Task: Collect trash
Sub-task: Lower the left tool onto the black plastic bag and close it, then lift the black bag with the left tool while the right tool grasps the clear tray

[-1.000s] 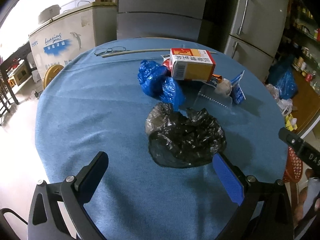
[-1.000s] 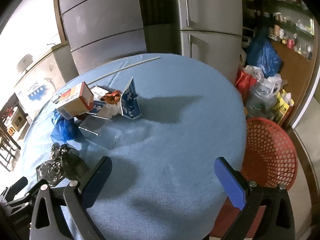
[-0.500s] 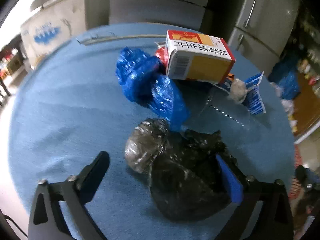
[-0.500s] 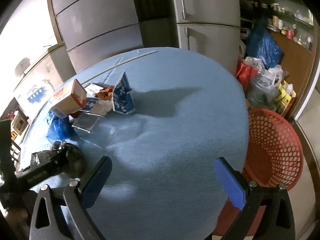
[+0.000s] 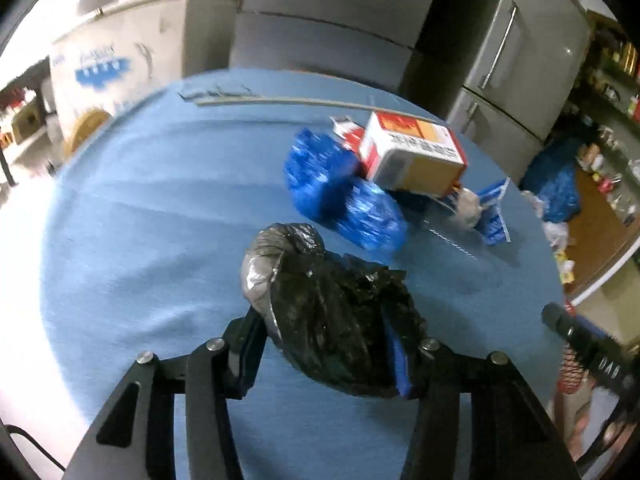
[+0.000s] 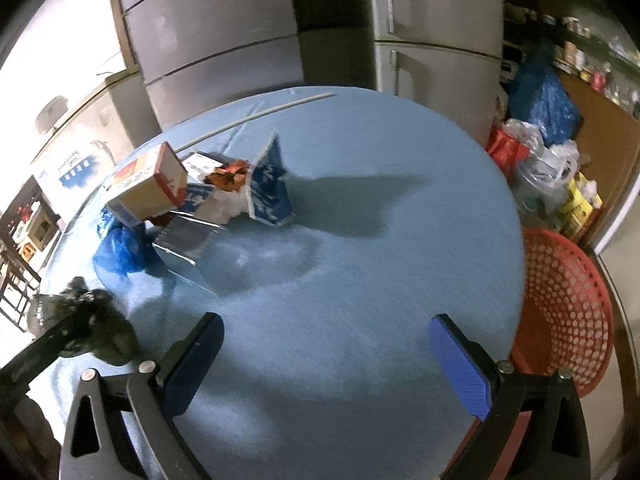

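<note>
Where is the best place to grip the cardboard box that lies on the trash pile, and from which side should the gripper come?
Grip the cardboard box across its two long side faces, probably coming from above with the open right gripper. It lies tilted on the blue bag, top exposed.

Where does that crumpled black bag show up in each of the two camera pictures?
Left wrist view: the black bag sits low in the centre, pinched between the left tongs.
Right wrist view: it is at the far left edge, low down.
Shared landmark: the cardboard box, lying farther across the table.
</note>
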Demonstrator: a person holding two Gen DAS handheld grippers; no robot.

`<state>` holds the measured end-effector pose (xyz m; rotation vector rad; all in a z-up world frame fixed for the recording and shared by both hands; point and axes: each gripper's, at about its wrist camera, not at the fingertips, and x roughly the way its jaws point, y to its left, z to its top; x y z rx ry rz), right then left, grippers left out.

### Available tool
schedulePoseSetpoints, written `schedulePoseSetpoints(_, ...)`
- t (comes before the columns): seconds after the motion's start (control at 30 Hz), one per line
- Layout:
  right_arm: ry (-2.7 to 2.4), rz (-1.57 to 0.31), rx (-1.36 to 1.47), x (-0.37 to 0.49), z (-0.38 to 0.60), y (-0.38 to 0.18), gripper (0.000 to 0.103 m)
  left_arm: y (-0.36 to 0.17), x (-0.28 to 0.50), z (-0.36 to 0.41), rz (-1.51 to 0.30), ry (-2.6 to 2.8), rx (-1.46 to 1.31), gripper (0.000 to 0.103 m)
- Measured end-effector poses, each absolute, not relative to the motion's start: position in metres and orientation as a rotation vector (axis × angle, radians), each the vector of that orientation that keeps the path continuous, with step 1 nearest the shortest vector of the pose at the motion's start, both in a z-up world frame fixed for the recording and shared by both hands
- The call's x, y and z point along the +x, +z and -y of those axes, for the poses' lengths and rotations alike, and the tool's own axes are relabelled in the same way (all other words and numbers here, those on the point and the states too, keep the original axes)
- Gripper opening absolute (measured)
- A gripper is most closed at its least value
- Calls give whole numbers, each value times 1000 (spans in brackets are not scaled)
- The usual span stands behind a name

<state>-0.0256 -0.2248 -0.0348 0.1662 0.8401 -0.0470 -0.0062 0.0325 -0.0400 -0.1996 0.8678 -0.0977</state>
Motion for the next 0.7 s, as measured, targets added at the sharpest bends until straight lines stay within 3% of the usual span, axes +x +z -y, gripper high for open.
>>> schedulePoseSetpoints(0.6,360,-983,-162,101,140,-53,101,-51,1,-49,-901,-100,-207,54)
schedulePoseSetpoints(0.67,378,-1004,-166,108,138,-62,81,-51,1,-49,-905,-102,-202,54)
schedulePoseSetpoints(0.7,389,-1009,-150,108,139,-66,47,-51,2,-49,-907,-101,-202,54)
